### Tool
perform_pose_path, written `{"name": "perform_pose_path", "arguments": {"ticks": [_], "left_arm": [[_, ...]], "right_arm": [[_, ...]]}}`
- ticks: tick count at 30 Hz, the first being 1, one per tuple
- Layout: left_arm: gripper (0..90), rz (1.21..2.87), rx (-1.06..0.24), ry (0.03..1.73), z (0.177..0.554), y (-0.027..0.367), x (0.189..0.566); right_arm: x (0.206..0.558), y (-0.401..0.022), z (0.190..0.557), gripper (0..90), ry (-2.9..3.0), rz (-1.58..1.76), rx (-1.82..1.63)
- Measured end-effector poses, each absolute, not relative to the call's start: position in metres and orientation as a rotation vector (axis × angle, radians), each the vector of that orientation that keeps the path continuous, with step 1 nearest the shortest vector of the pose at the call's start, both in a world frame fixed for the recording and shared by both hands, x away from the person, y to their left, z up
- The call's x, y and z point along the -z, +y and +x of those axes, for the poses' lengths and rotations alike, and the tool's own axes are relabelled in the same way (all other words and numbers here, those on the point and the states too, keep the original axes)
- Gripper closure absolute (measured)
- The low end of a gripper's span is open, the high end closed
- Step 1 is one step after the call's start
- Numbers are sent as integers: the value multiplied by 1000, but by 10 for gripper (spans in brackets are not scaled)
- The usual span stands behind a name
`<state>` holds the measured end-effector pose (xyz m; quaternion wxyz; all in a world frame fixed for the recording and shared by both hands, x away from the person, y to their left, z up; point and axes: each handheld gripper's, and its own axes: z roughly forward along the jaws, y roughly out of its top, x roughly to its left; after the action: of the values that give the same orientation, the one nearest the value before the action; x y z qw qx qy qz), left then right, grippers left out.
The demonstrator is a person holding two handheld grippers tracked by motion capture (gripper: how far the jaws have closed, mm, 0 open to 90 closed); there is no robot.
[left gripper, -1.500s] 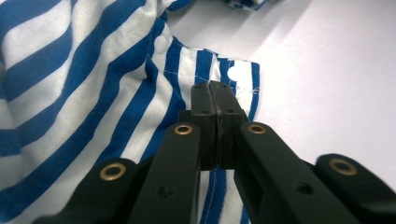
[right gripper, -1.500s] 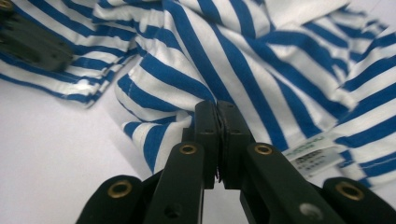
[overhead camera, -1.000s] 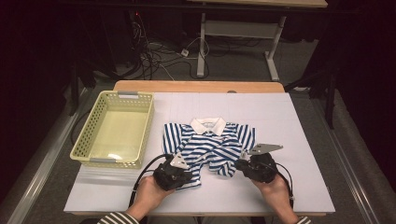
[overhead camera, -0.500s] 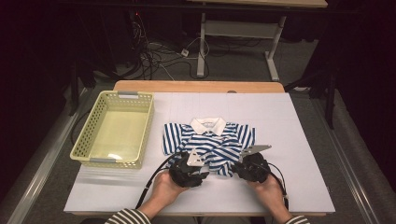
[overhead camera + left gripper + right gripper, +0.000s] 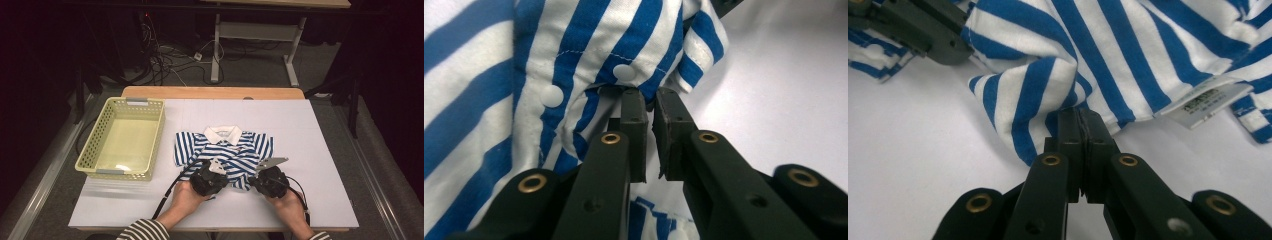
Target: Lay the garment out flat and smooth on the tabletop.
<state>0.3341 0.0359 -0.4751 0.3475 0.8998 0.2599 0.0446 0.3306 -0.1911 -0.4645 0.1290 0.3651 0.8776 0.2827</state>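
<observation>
A blue-and-white striped shirt (image 5: pixel 225 150) with a white collar lies flat on the white table (image 5: pixel 310 135), collar at the far side. Both grippers sit at its near hem. My left gripper (image 5: pixel 221 174) has just been closing. Its jaws pinch the shirt's fabric (image 5: pixel 574 50) at their tips (image 5: pixel 649 97), just under two white snaps. My right gripper (image 5: pixel 253 177) has also just closed, and its jaws (image 5: pixel 1080 112) are pressed together on a fold of the striped hem (image 5: pixel 1038 95). A white label (image 5: pixel 1205 102) hangs from the cloth to their right.
A pale yellow plastic basket (image 5: pixel 87 155) stands empty on the table's left part. In the right gripper view the left gripper's dark jaws (image 5: pixel 923 25) show at the top left. Cables lie on the floor beyond the table's wooden far edge (image 5: pixel 215 92).
My left hand has slid right along the near hem, toward the shirt's middle, and its jaws opened and closed again on the fabric. The right hand has stayed almost in place.
</observation>
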Motion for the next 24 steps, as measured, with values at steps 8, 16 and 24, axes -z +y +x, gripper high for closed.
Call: {"name": "perform_pose_path", "arguments": {"ticks": [8, 16, 24], "left_arm": [[821, 2305, -75, 628, 322, 47, 457], [817, 2271, -4, 613, 319, 53, 444], [766, 2356, -62, 670, 332, 45, 467]], "right_arm": [[444, -212, 315, 897, 2477, 1053, -891], [432, -235, 301, 896, 2390, 1074, -922], [453, -230, 332, 894, 2420, 1142, -838]]}}
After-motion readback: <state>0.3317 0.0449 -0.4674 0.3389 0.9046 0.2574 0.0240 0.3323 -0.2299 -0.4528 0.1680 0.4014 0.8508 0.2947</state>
